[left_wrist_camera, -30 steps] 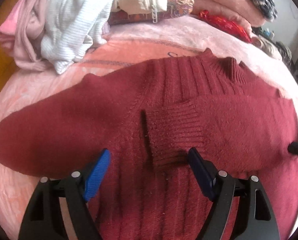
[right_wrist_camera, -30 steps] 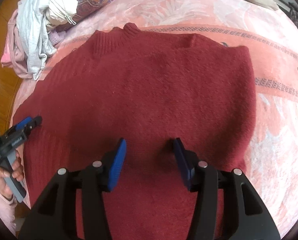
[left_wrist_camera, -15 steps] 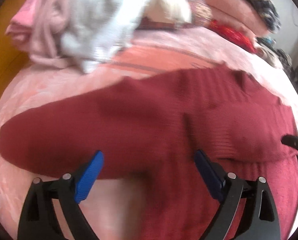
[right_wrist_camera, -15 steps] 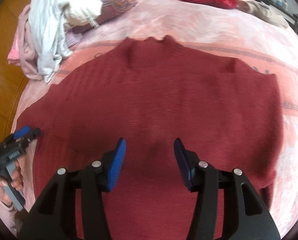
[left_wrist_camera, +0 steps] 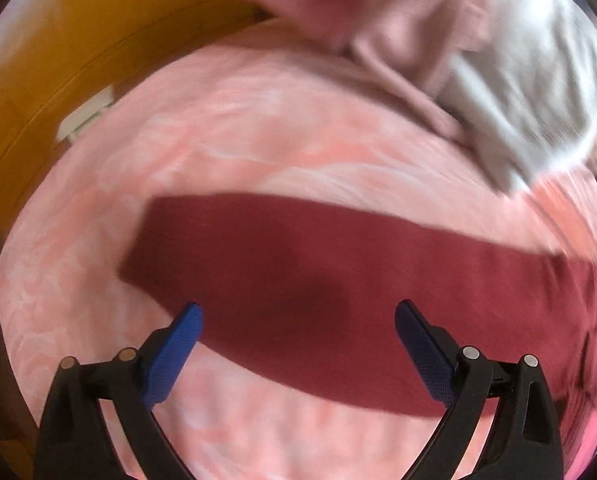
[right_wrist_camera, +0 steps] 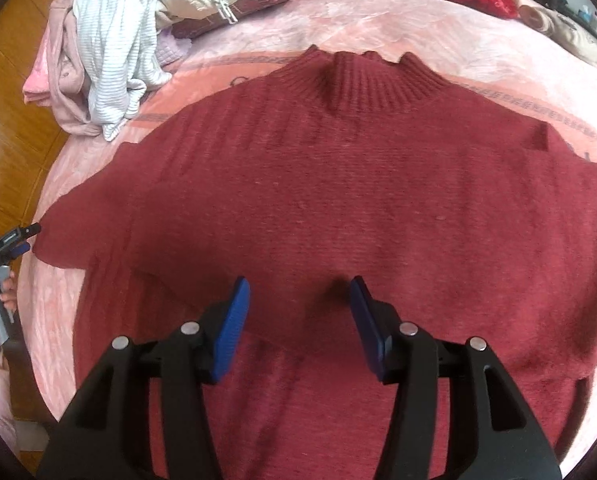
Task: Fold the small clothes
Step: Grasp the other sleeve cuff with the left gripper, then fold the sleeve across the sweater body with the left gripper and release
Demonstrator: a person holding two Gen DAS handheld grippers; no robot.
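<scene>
Now a dark red sweater (right_wrist_camera: 338,184) lies flat on a soft pink blanket (right_wrist_camera: 478,40) that covers the bed. Its sleeve (left_wrist_camera: 298,280) stretches out under the left gripper (left_wrist_camera: 298,316), whose jaws are wide apart and empty. The right gripper (right_wrist_camera: 300,300) hangs half open over the sweater, holding nothing. More clothes (right_wrist_camera: 110,48) are piled near the yellow-brown wooden floor (right_wrist_camera: 2,92).

Dark-red ribbed-collar knit sweater (right_wrist_camera: 338,200), flat on pink blanket, collar far side, L sleeve (left_wrist_camera: 298,280) out sideways.
</scene>
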